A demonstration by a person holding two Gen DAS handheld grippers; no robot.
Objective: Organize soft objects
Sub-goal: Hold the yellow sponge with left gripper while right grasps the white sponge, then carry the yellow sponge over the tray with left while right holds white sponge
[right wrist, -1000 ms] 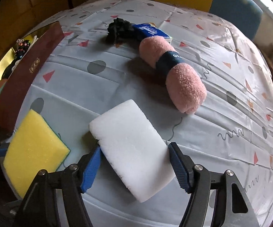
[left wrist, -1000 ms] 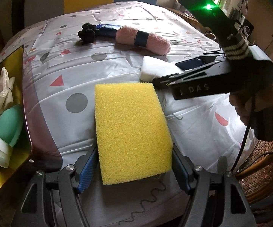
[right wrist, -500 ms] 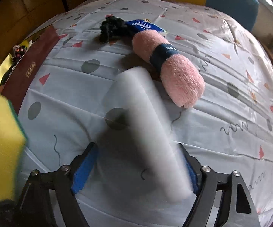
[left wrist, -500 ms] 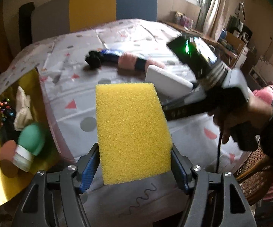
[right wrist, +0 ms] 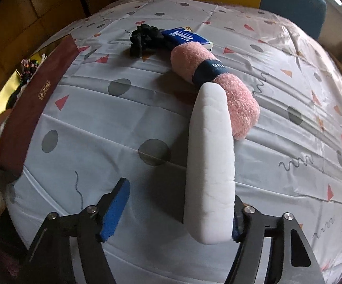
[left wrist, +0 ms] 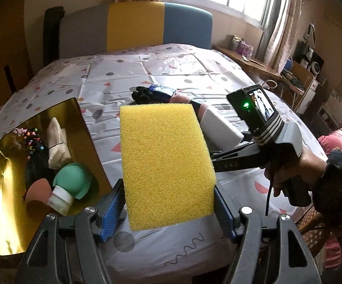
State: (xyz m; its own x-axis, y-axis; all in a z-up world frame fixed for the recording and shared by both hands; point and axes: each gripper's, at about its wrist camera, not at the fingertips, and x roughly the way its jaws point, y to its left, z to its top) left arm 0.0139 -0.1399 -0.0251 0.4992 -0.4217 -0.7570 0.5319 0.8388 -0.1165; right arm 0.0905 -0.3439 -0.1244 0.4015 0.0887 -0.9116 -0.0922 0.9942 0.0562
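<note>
Through your left wrist view, your left gripper (left wrist: pixel 169 207) is clenched on the yellow sponge (left wrist: pixel 165 163), both blue pads pressed to its sides, holding it above the patterned tablecloth (left wrist: pixel 194 71); the gold-lined box (left wrist: pixel 2 177) sits to its left with a green bottle (left wrist: pixel 70 187) inside. Through your right wrist view, your right gripper (right wrist: pixel 174 210) carries the white sponge (right wrist: pixel 210 165) on edge against the right finger only, the left pad (right wrist: pixel 114 213) standing clear, so no squeeze. The pink towel roll (right wrist: pixel 215 82) lies just behind on the cloth.
</note>
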